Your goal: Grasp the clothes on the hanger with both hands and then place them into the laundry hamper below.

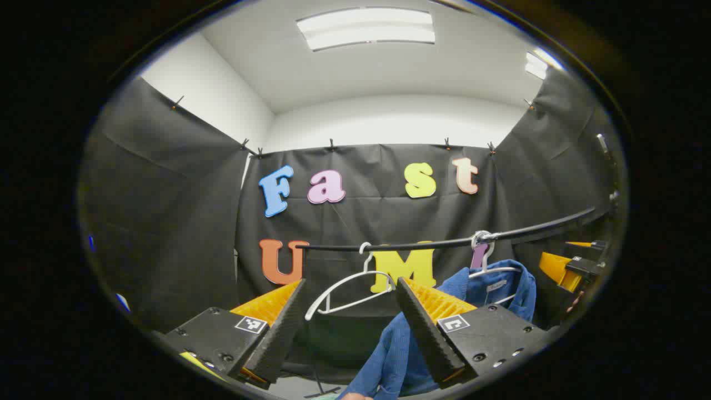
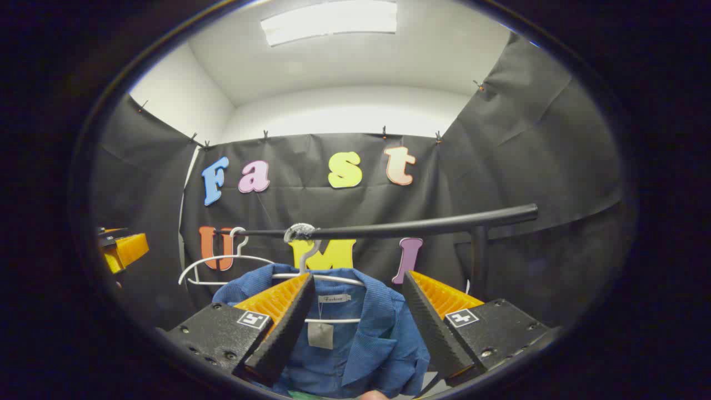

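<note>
My blue corduroy shirt (image 2: pixel 355 333) hangs on a white wire hanger (image 2: pixel 311 266) from the black horizontal rail (image 2: pixel 416 226); in the right gripper view I see its collar and label square on. The left gripper view catches a sleeve (image 1: pixel 389 361) beside an empty second white hanger (image 1: pixel 344 289). I count two hangers, one shirt. Left hand-held gripper (image 1: pixel 350 328) and right hand-held gripper (image 2: pixel 355 328) both stand apart, holding nothing.
</note>
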A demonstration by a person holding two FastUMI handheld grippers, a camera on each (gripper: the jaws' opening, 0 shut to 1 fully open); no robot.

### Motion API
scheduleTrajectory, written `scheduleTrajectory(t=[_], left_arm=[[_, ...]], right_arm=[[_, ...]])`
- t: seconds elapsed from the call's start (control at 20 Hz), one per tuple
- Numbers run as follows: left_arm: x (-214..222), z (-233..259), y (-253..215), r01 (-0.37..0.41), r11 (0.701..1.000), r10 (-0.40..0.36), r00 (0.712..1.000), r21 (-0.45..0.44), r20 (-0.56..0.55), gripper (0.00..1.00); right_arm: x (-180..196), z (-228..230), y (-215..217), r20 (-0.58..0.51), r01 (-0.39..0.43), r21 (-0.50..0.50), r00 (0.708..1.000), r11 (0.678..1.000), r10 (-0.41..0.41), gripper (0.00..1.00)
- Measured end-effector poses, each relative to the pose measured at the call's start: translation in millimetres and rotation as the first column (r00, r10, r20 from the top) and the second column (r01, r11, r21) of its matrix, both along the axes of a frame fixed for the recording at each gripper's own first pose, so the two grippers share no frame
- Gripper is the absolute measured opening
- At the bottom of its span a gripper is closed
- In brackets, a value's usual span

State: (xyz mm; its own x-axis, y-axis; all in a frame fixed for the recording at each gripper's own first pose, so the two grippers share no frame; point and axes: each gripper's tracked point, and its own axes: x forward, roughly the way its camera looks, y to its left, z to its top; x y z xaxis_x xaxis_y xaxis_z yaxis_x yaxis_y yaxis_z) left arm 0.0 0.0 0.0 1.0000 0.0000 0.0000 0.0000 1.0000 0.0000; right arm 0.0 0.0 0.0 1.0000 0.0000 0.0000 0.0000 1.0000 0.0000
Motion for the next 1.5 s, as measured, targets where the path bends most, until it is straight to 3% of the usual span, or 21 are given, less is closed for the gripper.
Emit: scheduleTrajectory(t=[0.3,0.85,1.1,1.25,1.5], left_arm=[[0.3,8.7,8.1,-0.026,1.000,0.026,1.000,0.008,0.011,1.00],[1.0,-1.4,-1.8,-0.017,1.000,0.017,1.000,0.003,-0.012,1.00],[7.4,-27.9,-27.6,0.038,0.999,-0.041,0.996,-0.029,-0.078,1.00],[14.1,-49.6,-57.6,0.099,0.993,-0.107,0.986,-0.064,-0.131,0.96],[27.9,-64.9,-105.0,0.207,0.974,-0.220,0.963,-0.096,-0.155,1.00]], right_arm=[[-3.9,26.5,0.2,0.068,-0.014,-0.007,0.998,1.000,0.014,0.99],[1.3,7.7,-5.2,0.011,0.017,-0.003,1.000,1.000,-0.017,1.00],[11.7,-18.9,-3.0,-0.061,0.041,0.009,0.997,0.999,-0.040,0.98],[17.2,-36.3,-9.3,-0.092,0.064,-0.005,0.994,0.998,-0.065,1.00],[29.3,-68.4,-19.4,-0.155,0.095,-0.022,0.983,0.995,-0.097,0.99]])
